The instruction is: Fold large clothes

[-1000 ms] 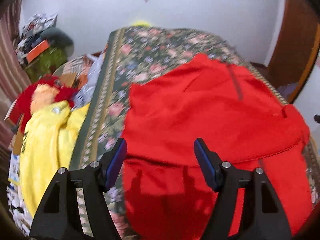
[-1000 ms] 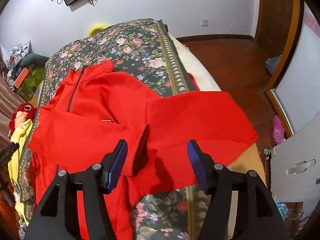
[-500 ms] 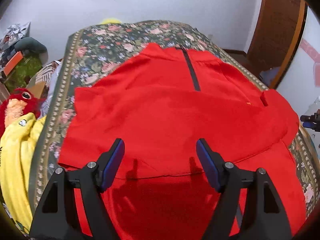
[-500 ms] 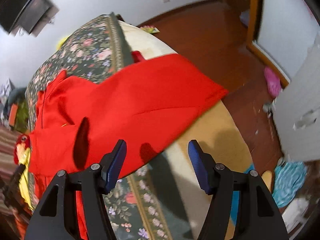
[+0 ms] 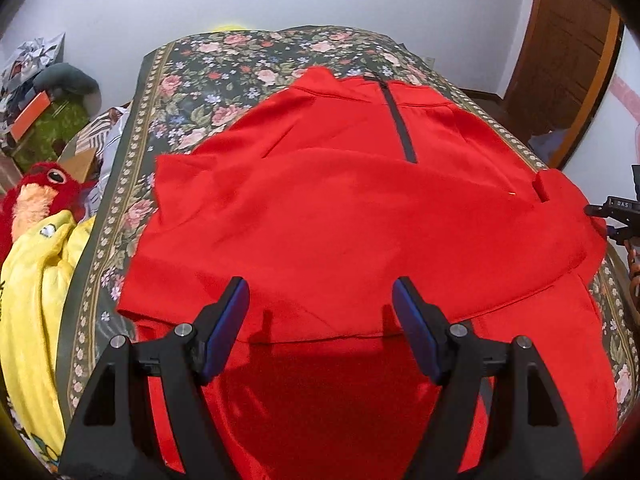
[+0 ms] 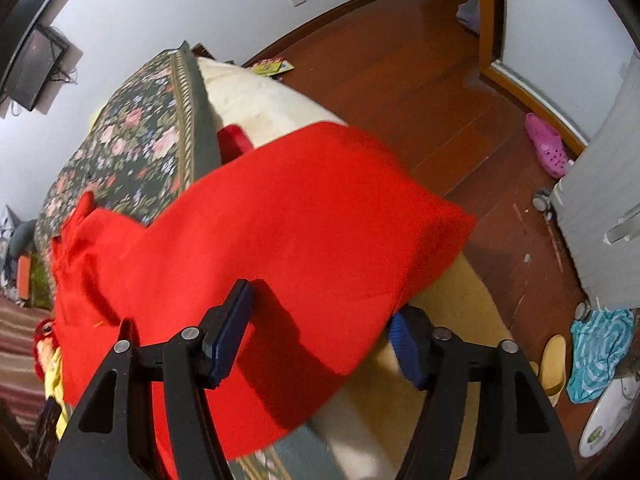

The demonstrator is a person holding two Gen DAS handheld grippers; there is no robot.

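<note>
One red jacket (image 5: 344, 216) lies spread on the bed (image 5: 224, 68), soft matte fleece with a single dark zip (image 5: 400, 128) running down from the collar. One sleeve is folded across the chest; the other sleeve (image 6: 320, 216), a broad flat panel, reaches over the bed's edge above the cream mattress side (image 6: 272, 100). The bedspread is dark and floral with a patterned border. Two claws are here, each black with two blue-padded fingers. The left claw (image 5: 320, 312) hovers with its jaws well apart over the folded sleeve's hem, gripping nothing. The right claw (image 6: 320, 320) straddles the hanging sleeve; its jaws are closing, cloth between them, the pads not yet pressing. Beside the bed lie one yellow garment (image 5: 36, 280) and one fuzzy red plush toy (image 5: 36, 196). On the glossy wooden floor (image 6: 420, 60) sit one pink clog (image 6: 546, 150) and one crumpled teal cloth (image 6: 596, 352).
</note>
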